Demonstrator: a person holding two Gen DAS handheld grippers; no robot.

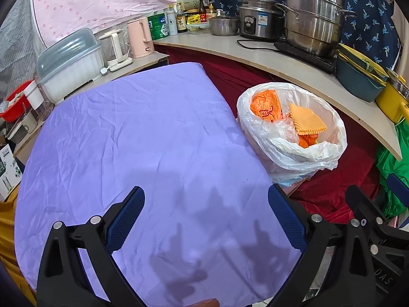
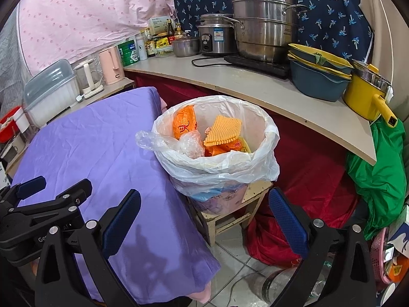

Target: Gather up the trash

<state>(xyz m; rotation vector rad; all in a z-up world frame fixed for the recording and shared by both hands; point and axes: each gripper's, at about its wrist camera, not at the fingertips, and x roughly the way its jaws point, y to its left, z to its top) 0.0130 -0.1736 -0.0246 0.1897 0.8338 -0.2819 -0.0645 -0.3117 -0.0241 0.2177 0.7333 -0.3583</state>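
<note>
Bin [image 2: 217,153] sits on a stool [image 2: 230,217], just right of the cloth-covered table [image 1: 140,140]; wrappers [image 2: 225,130] inside it. Far side: counter [image 2: 255,87] w/ pots [image 2: 263,25], bowls [image 2: 319,76]. Kettles [image 1: 139,37] far left.

A round bin lined with a translucent white plastic bag [image 2: 217,163] stands upright beside the purple-covered tabletop [image 2: 84,153], holding orange wrappers [image 2: 184,124] and crumpled clear plastic [image 2: 190,143].

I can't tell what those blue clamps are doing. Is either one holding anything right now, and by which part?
Nothing is held. The left gripper and right gripper are both open and empty; the trash sits in the bin.
</note>
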